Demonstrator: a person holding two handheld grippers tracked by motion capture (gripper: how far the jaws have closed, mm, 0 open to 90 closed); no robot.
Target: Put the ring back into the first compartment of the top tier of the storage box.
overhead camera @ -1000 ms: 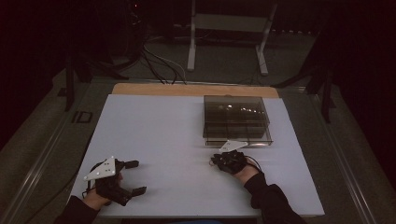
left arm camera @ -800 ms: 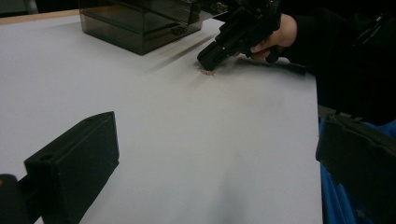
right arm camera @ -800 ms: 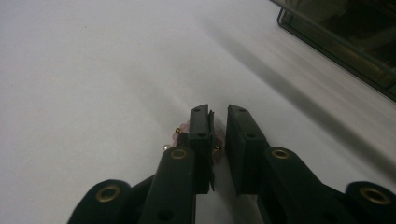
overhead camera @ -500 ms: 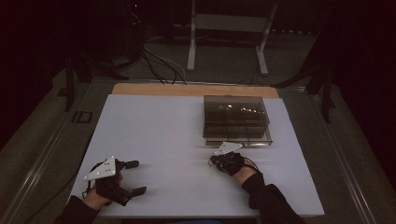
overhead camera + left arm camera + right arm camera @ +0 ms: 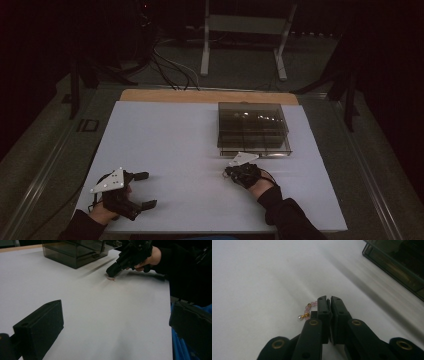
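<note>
Tongs of the right hand (image 5: 329, 301), jaws pressed together, tips on the white desk (image 5: 170, 140) beside a pink-and-gold beaded bracelet (image 5: 308, 311); whether they pinch it cannot be told. Smoked plastic box (image 5: 252, 127) lies just beyond, at 1 o'clock. Left tongs (image 5: 145, 190), jaws wide apart, rest at 8 o'clock.

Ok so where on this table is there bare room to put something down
The widest free patch is the white table left of the smoked box, from the wooden far edge down to the left tool. It is crowded just in front of the box, where the right tool sits by a small beaded bracelet.
</note>
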